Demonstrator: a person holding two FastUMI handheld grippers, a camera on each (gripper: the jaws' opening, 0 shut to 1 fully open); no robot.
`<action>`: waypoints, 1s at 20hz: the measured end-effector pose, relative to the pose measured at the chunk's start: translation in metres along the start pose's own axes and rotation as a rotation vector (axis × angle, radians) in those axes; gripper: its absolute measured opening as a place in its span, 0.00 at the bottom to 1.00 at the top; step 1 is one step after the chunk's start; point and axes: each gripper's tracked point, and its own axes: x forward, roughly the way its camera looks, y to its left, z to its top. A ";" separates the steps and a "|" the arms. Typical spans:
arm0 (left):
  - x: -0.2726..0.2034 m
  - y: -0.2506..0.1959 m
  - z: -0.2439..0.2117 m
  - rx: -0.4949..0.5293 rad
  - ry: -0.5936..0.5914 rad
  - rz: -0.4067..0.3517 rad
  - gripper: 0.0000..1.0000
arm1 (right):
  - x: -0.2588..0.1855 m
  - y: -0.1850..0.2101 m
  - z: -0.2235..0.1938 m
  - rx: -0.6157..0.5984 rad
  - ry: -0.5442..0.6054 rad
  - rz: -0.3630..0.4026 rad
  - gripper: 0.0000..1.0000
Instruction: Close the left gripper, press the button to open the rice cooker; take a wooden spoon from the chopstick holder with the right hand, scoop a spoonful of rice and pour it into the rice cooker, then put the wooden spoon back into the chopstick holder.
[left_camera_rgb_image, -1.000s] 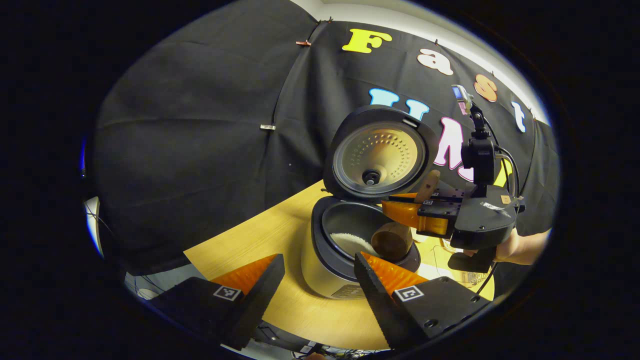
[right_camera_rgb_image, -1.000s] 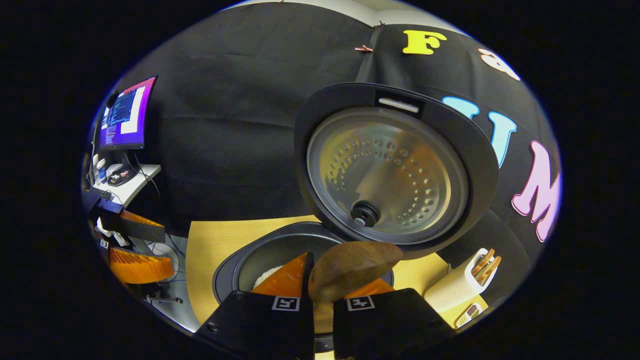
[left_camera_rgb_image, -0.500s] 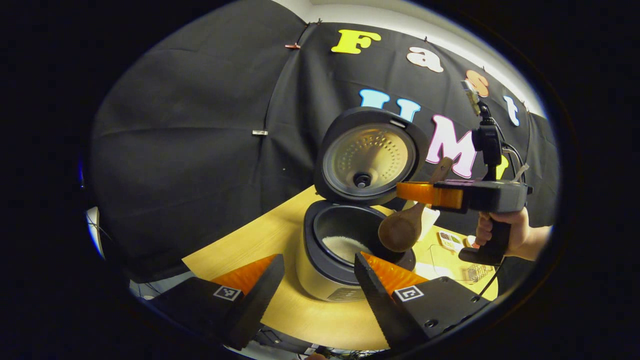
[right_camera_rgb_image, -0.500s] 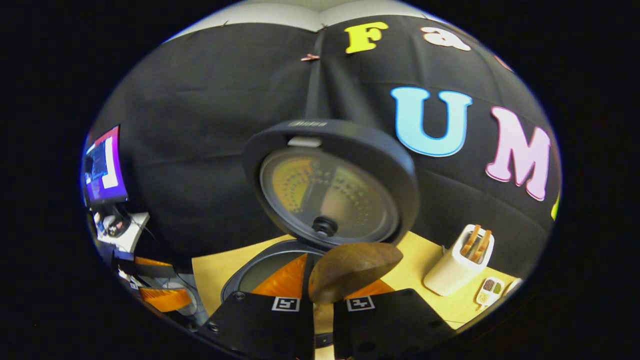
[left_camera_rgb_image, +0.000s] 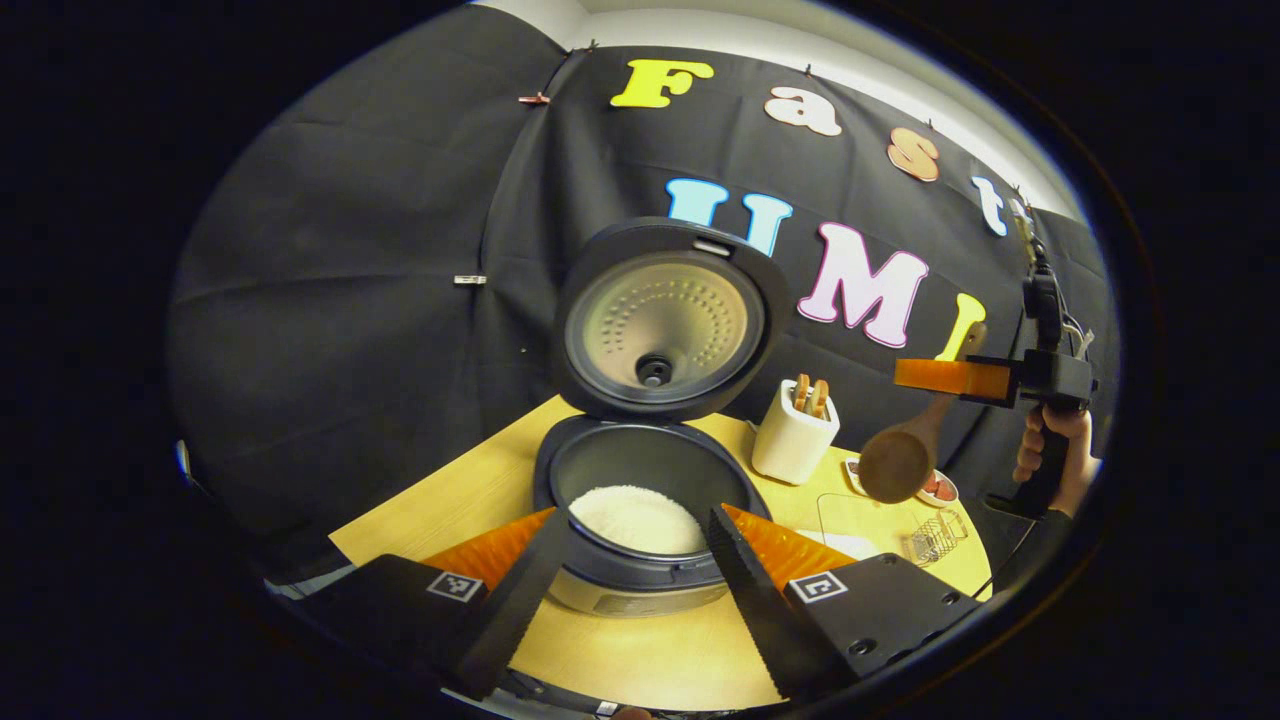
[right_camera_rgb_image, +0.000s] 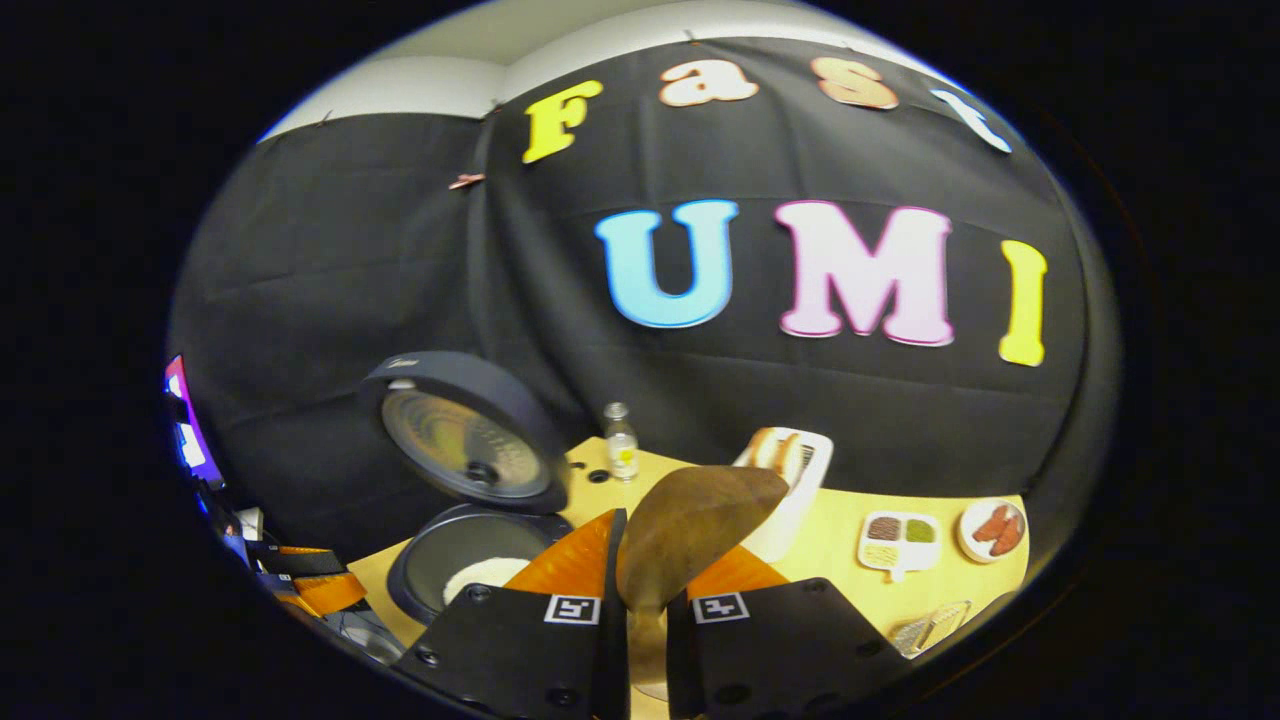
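Observation:
The rice cooker (left_camera_rgb_image: 640, 540) stands on the wooden table with its lid (left_camera_rgb_image: 665, 320) raised and white rice (left_camera_rgb_image: 637, 517) in its pot. My left gripper (left_camera_rgb_image: 635, 575) is open just in front of the cooker, holding nothing. My right gripper (right_camera_rgb_image: 645, 560) is shut on the wooden spoon (right_camera_rgb_image: 690, 520) by its handle. In the left gripper view the right gripper (left_camera_rgb_image: 945, 377) hangs in the air right of the cooker, the wooden spoon's bowl (left_camera_rgb_image: 897, 464) pointing down. The white chopstick holder (left_camera_rgb_image: 795, 435) stands right of the cooker with wooden handles in it, also the chopstick holder (right_camera_rgb_image: 790, 475) just beyond the spoon.
A small clear bottle (right_camera_rgb_image: 621, 443) stands at the back of the table. A divided dish (right_camera_rgb_image: 898, 538) and a round plate of red food (right_camera_rgb_image: 992, 528) lie to the right. A wire object (left_camera_rgb_image: 935, 540) lies near the table's right edge. A monitor (right_camera_rgb_image: 188, 440) glows at far left.
My right gripper has carried the spoon up and to the right, away from the cooker's pot and toward the chopstick holder. The left gripper stayed open, shifting slightly.

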 end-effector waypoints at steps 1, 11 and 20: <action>0.002 -0.008 0.003 0.007 -0.001 -0.009 0.95 | -0.010 -0.025 0.001 0.027 -0.005 -0.043 0.19; 0.013 -0.071 0.011 0.048 0.024 -0.019 0.95 | -0.098 -0.247 -0.020 0.373 -0.049 -0.429 0.19; -0.003 -0.124 -0.004 0.053 0.064 0.046 0.95 | -0.106 -0.364 -0.078 0.653 -0.021 -0.552 0.19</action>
